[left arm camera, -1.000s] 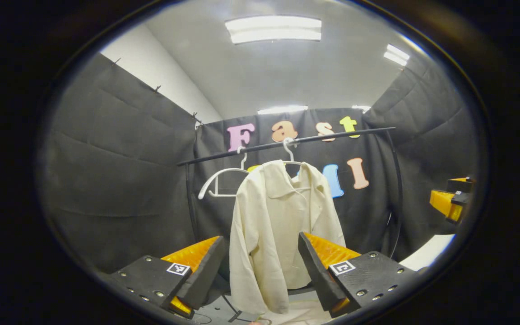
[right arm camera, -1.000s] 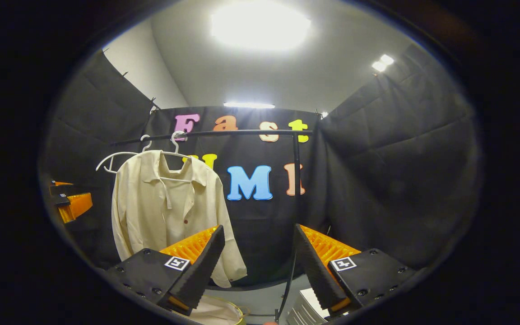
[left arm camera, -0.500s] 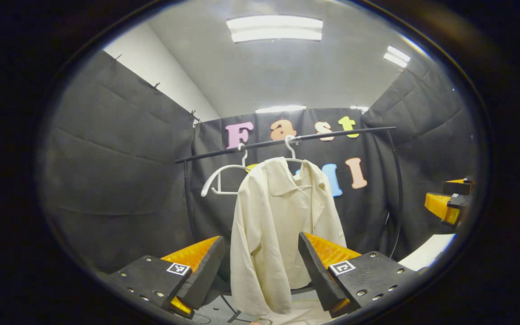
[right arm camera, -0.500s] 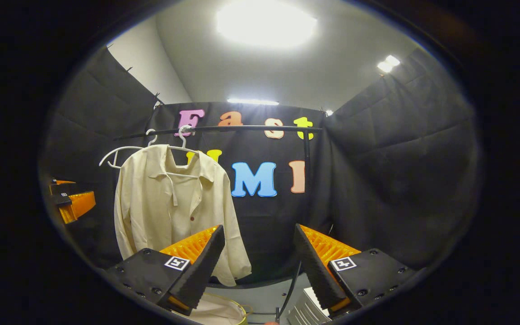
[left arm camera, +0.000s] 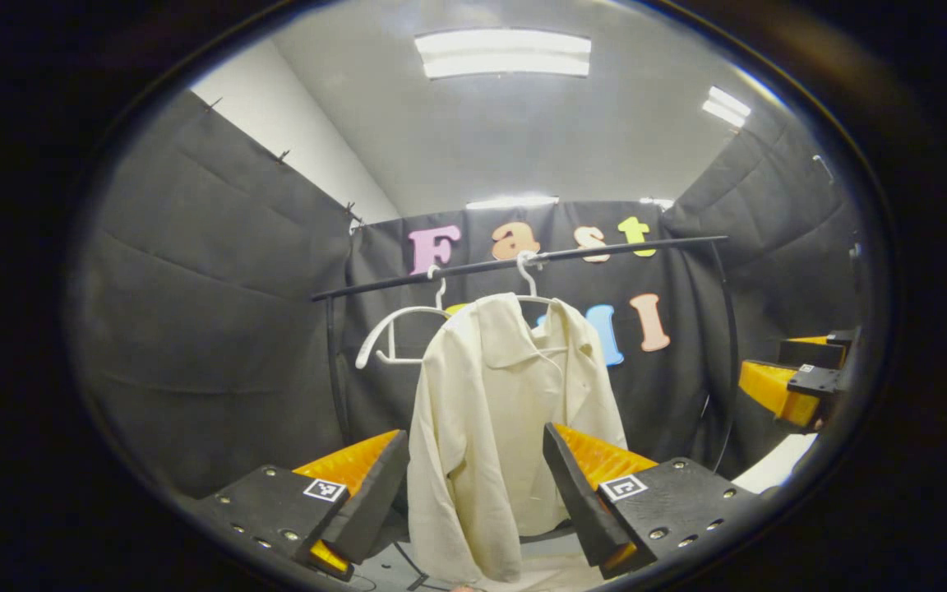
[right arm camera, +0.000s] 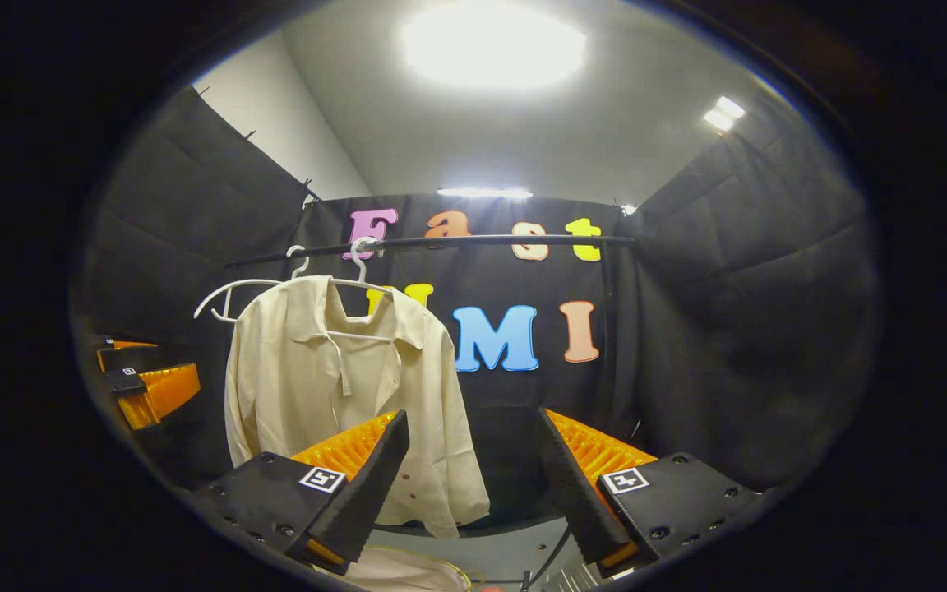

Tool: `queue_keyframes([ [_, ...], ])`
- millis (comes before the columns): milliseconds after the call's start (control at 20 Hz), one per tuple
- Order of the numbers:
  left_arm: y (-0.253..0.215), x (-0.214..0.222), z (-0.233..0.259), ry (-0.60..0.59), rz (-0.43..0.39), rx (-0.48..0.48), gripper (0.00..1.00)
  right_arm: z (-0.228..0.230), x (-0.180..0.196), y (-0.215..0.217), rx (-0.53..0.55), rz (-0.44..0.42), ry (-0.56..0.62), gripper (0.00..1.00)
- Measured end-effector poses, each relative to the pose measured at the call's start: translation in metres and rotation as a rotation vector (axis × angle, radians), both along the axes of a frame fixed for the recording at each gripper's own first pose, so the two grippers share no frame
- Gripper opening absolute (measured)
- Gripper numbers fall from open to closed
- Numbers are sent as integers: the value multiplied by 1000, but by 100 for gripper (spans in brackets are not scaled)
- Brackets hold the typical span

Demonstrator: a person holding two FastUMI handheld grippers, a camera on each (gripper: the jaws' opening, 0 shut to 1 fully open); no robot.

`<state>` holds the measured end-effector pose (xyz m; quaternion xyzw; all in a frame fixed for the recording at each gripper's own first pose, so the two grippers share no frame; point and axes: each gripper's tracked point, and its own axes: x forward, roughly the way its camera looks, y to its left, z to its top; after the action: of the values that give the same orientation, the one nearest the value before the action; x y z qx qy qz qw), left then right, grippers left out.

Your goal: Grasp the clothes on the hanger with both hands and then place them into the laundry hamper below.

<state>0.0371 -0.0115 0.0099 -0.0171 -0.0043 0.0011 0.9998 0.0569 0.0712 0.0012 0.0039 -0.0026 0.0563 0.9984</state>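
Observation:
A cream shirt [left arm camera: 498, 427] [right arm camera: 334, 403] hangs on a white hanger [left arm camera: 527, 279] from a black rail [left arm camera: 515, 263] [right arm camera: 441, 242]. My left gripper [left arm camera: 473, 481] is open in front of the shirt's lower half, short of the cloth. My right gripper [right arm camera: 469, 473] is open too, aimed to the right of the shirt at the black wall. The right gripper also shows at the right edge of the left gripper view [left arm camera: 794, 382], and the left gripper at the left edge of the right gripper view [right arm camera: 145, 386]. A pale round hamper rim [right arm camera: 408, 567] peeks below the shirt.
An empty white hanger [left arm camera: 395, 333] [right arm camera: 231, 296] hangs on the rail left of the shirt. The rail's black upright posts [left arm camera: 334, 362] [right arm camera: 609, 329] stand at either end. Black cloth walls close the booth on three sides.
Both grippers have drifted a little; the shirt sits slightly more to the right in the right gripper view, and the right gripper shows larger in the left gripper view. Both jaws stay open.

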Motion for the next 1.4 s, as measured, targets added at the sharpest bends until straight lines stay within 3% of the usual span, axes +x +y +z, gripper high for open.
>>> queue_keyframes([
  [750, -71, 114, -5, 9, 58, 49, 95, -5, 131, 42, 107, 244, -16, 97],
  [1400, -77, 210, -38, 48, 143, 80, 95, -31, 192, 92, 120, 463, 20, 98],
])
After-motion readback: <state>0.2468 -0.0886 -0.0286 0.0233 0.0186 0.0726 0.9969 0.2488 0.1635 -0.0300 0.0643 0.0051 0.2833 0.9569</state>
